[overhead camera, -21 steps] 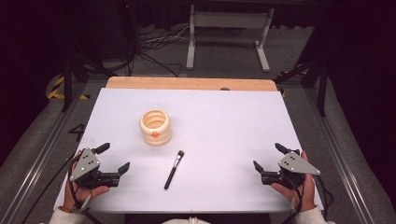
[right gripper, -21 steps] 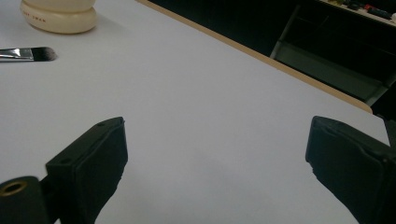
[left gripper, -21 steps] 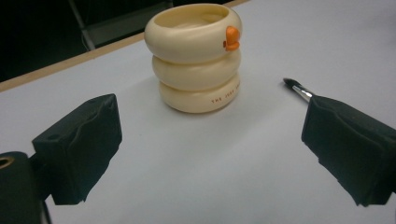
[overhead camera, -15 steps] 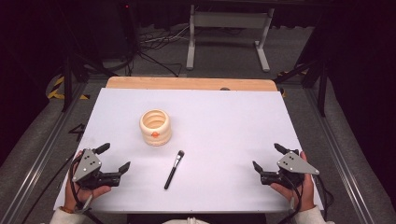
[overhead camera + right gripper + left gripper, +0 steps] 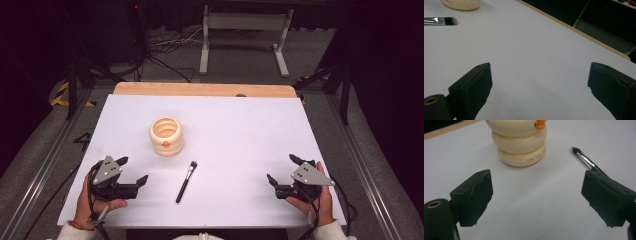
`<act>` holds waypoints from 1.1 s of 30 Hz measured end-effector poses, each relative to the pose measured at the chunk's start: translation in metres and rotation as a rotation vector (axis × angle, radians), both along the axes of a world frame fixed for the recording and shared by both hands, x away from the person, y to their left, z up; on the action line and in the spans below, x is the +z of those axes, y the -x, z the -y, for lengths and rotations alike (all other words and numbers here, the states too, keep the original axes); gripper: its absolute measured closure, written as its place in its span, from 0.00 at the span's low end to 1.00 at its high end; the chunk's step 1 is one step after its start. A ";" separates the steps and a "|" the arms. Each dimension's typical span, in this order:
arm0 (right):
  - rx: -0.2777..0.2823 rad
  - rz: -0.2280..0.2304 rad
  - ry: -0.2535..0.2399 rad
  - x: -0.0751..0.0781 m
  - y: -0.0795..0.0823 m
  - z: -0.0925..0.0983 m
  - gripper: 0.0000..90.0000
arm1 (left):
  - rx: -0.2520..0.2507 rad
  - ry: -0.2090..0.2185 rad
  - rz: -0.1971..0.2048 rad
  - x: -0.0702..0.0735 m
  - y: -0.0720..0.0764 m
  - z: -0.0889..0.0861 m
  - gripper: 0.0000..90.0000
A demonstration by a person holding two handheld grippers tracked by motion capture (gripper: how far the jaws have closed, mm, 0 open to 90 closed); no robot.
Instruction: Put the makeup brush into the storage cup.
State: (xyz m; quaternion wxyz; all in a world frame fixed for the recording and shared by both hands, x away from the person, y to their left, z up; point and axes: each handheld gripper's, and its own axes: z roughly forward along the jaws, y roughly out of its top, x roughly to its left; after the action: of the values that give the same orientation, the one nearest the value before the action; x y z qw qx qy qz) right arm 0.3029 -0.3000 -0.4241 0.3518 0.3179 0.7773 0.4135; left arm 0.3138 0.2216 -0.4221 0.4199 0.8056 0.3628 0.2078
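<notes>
A cream pot (image 5: 166, 136) built of stacked rings, with an orange spot on its side, stands left of the middle of the white table top (image 5: 240, 130). A black-handled brush (image 5: 186, 181) lies in front of it, bristles pointing away from me. My left gripper (image 5: 133, 169) rests open near the front left edge, held by a hand. In its own view the pot (image 5: 520, 142) and the brush (image 5: 586, 161) lie just ahead of the left gripper (image 5: 536, 192). My right gripper (image 5: 282, 168) is open at the front right, with nothing between its jaws. The right gripper view has the brush tip (image 5: 441, 21) far off.
A strip of bare wood (image 5: 200, 89) runs along the table's far edge. Beyond it on the floor stand a metal frame (image 5: 245, 22) and loose cables (image 5: 165, 45). Metal rails run along both sides of the table.
Both grippers have edged slightly inward and stay open. The pot and the brush have not moved.
</notes>
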 end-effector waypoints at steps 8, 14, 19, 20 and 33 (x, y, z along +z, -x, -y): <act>0.008 -0.023 0.021 -0.005 -0.002 -0.001 0.07 | -0.071 -0.079 -0.181 0.012 -0.009 0.040 0.15; 0.012 -0.024 0.018 -0.006 -0.001 -0.002 0.07 | -0.109 -0.131 -0.258 0.018 -0.018 0.068 0.15; 0.016 -0.028 0.022 -0.006 -0.001 -0.003 0.07 | -0.126 -0.158 -0.311 0.020 -0.026 0.083 0.16; 0.016 -0.028 0.020 -0.006 -0.002 -0.002 0.07 | -0.126 -0.168 -0.311 0.021 -0.027 0.085 0.16; 0.009 -0.039 0.030 -0.008 -0.003 -0.002 0.07 | -0.154 -0.308 -0.490 0.011 -0.057 0.127 0.23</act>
State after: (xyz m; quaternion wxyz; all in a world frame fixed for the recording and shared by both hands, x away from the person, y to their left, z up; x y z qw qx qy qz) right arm 0.3063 -0.2976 -0.4324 0.3395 0.3172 0.7915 0.3969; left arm 0.3704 0.0942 -0.4112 0.2074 0.9110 0.3554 0.0273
